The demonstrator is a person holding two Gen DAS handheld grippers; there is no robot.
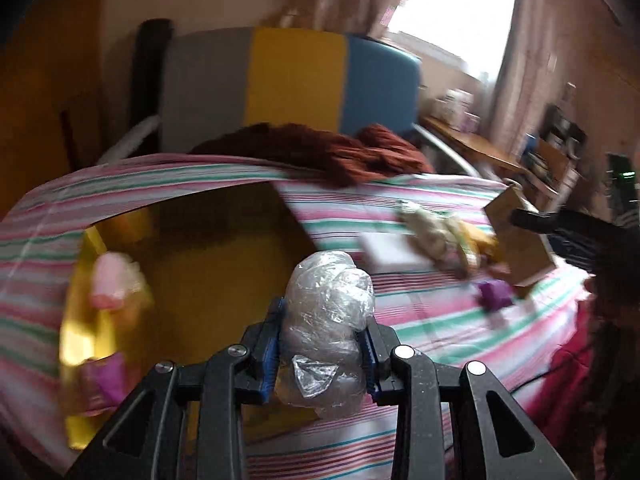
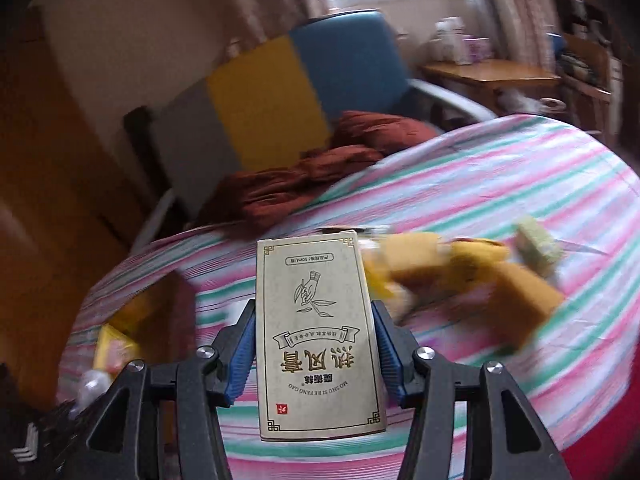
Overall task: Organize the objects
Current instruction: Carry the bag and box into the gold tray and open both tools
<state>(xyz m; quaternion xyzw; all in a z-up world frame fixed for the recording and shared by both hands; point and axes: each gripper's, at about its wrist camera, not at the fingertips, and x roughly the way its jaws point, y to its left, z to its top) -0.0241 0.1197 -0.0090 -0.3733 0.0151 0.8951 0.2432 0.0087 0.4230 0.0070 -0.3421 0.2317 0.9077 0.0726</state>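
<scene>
The left gripper [image 1: 325, 344] is clamped on a crumpled wad of clear plastic film [image 1: 328, 320], glossy and wrinkled, bulging above and below the blue ribbed pads [image 1: 269, 354]. It is held up over the striped bedsheet [image 1: 420, 316], a soft cloth with pink, green and white bands covering the whole work surface. Just left of the wad sits an open yellow cardboard box [image 1: 216, 280] with smooth glossy walls; blurred pink and purple items lie at its left side, too smeared to identify.

The right gripper [image 2: 316, 354] is closed on a flat cream cardboard carton [image 2: 318, 336], printed with gold borders, a line drawing of a hand and sprig, and Chinese characters that read upside down. Its long sides touch both blue pads. The carton is lifted above the sheet, and to its right lies a heap of yellow-brown packets [image 2: 464, 276], blurred.

Beyond the sheet's far edge lies a rumpled rust-red knit cloth [image 1: 320, 152], backed by a padded chair [image 1: 292, 80] in grey, yellow and blue panels. Further right of the chair are a wooden table [image 2: 492, 72], pink curtains and a bright window [image 1: 452, 12], washed out.
</scene>
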